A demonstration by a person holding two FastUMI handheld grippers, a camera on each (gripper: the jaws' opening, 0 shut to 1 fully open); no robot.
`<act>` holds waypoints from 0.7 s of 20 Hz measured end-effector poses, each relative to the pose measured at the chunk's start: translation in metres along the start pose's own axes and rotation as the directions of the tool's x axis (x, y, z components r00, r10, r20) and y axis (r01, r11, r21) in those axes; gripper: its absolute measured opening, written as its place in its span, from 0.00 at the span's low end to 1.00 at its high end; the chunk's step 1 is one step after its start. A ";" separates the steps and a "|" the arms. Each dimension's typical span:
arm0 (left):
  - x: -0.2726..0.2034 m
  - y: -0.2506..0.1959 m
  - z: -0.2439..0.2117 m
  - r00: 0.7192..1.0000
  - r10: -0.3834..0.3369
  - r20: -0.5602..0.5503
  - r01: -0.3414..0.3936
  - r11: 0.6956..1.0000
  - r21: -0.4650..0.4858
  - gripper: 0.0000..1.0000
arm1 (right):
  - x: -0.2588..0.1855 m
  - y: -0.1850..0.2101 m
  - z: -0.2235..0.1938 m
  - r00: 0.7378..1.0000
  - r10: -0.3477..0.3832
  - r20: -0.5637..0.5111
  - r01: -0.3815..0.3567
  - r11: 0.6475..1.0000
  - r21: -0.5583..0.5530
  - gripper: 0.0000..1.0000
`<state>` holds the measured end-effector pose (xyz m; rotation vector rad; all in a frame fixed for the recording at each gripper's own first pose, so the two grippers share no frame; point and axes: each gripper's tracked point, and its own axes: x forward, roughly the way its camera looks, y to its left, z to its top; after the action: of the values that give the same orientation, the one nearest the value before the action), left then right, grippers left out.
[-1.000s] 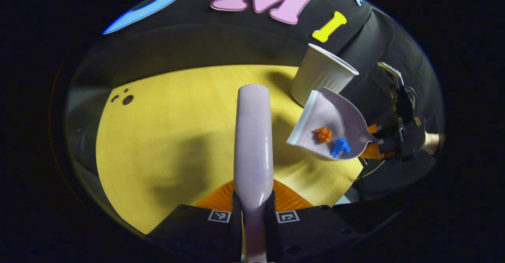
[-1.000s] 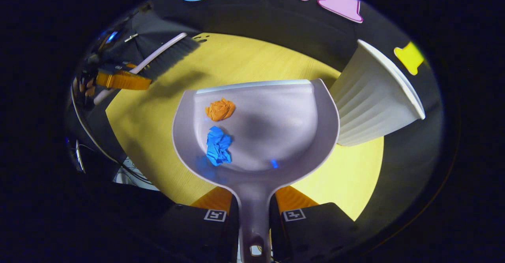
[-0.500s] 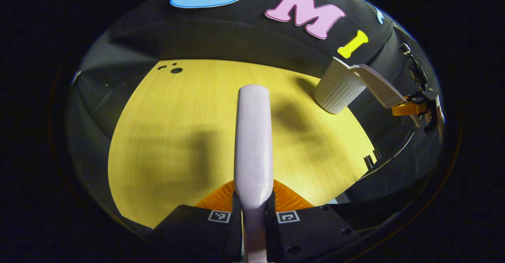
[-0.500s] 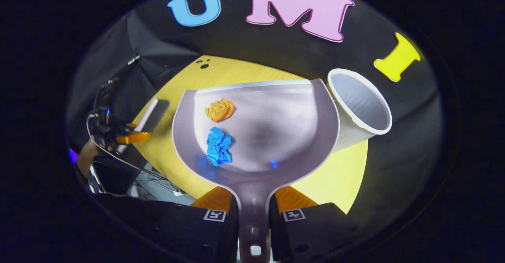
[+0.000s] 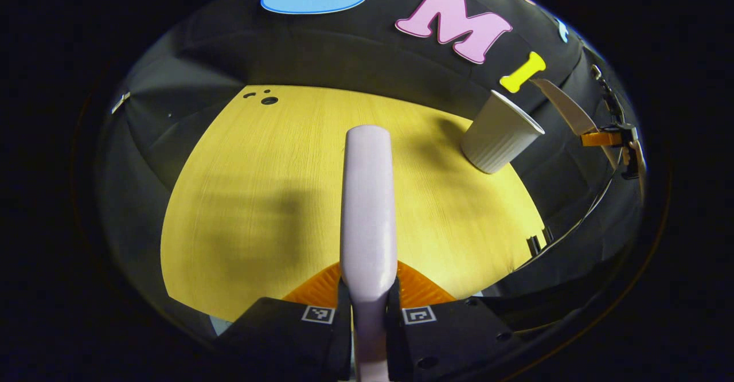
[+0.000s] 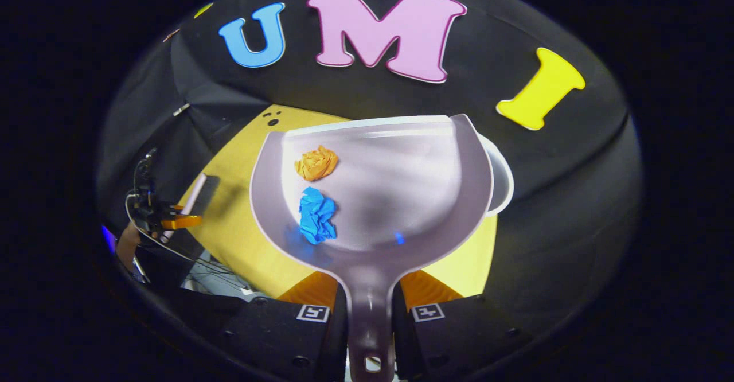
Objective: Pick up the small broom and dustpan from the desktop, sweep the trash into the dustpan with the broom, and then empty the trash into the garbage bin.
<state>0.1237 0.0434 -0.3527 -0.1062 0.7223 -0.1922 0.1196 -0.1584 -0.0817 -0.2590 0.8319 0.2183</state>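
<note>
The right gripper (image 6: 370,304) has its jaws pressed on the narrow handle of the dustpan (image 6: 401,181), a smooth, glossy pale plastic scoop with a rounded back wall and a straight front lip. In its bowl lie two crumpled paper wads, the orange wad (image 6: 316,162) nearer the lip and the blue wad (image 6: 316,215) nearer the handle, close together but apart. The pan is held in the air over the garbage bin (image 6: 500,181), whose round white rim peeks out past the pan's right edge. In the left gripper view the garbage bin (image 5: 500,132) is a ribbed, tapered white cup standing near the table's far right corner, with the dustpan (image 5: 565,109) seen edge-on above and beside it. The left gripper (image 5: 368,304) clamps its jaws on the broom (image 5: 368,198), whose smooth rounded pale back runs forward above the table (image 5: 258,198), a yellow wood-grain top with small dark holes near its far left corner. Black cloth walls the booth.
</note>
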 end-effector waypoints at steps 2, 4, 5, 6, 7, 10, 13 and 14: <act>0.009 -0.014 0.011 1.000 0.009 0.001 -0.009 1.000 -0.023 0.27 | 0.009 -0.025 0.001 1.000 -0.008 0.004 0.008 0.999 0.033 0.37; 0.015 -0.020 0.019 1.000 0.023 0.004 -0.023 0.999 -0.028 0.29 | 0.020 -0.050 0.001 1.000 -0.017 -0.002 0.017 0.998 0.058 0.37; 0.017 -0.025 0.022 1.000 0.030 0.002 -0.030 0.999 -0.029 0.27 | 0.027 -0.064 0.001 0.999 -0.033 -0.006 0.033 0.998 0.057 0.37; 0.020 -0.028 0.027 0.999 0.039 0.002 -0.039 0.999 -0.033 0.27 | 0.035 -0.077 0.002 0.999 -0.046 -0.008 0.046 0.997 0.055 0.37; 0.023 -0.034 0.030 0.999 0.046 -0.003 -0.046 0.998 -0.041 0.27 | 0.043 -0.088 0.004 0.999 -0.046 -0.011 0.046 0.997 0.059 0.37; 0.029 -0.048 0.038 0.997 0.075 -0.020 -0.076 0.994 -0.072 0.30 | 0.063 -0.112 0.007 1.000 -0.017 -0.022 0.019 0.997 0.079 0.37; 0.033 -0.059 0.043 0.992 0.117 -0.046 -0.121 0.989 -0.086 0.27 | 0.080 -0.135 0.010 0.998 -0.030 -0.048 0.031 0.999 0.033 0.41; 0.034 -0.064 0.046 0.990 0.130 -0.051 -0.133 0.988 -0.082 0.28 | 0.081 -0.141 0.013 0.998 -0.034 -0.047 0.034 0.999 0.005 0.37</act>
<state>0.1704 -0.0248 -0.3297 -0.1352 0.7803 -0.0377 0.2226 -0.2804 -0.1147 -0.2738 0.8735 0.1783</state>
